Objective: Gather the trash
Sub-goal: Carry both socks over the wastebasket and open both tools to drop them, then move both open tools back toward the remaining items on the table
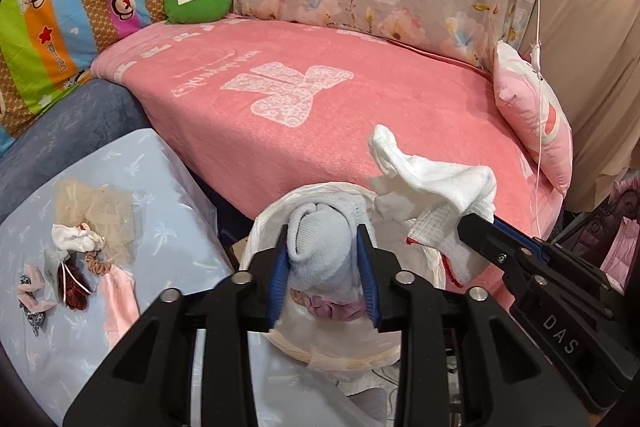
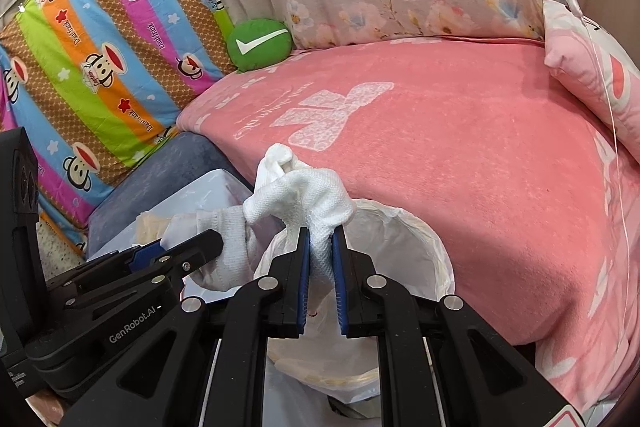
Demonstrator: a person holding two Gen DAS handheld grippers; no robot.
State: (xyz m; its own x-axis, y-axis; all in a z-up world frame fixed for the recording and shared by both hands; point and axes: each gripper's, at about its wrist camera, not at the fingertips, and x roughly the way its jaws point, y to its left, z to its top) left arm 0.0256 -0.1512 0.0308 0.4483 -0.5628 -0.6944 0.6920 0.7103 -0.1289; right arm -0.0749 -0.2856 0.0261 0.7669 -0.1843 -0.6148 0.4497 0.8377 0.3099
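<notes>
Crowding the bin [image 1: 434, 267], pink blanket [image 1: 320, 115] behind, fabric scraps [image 1: 76, 267] left

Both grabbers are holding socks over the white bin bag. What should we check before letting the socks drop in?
1. Left gripper holds the grey sock: ok, the sock sits between its pads.
2. Right gripper shut on the white sock: ok, pinched tight.
3. Grey sock over the bin bag opening: ok, the bag's mouth lies right below it.
4. White sock over the opening: cannot tell, its free end sticks out toward the pink blanket.
5. Room in the bag: ok, some purple cloth lies low inside.
6. More bits left on the blue cloth: not ok, several remain.
</notes>
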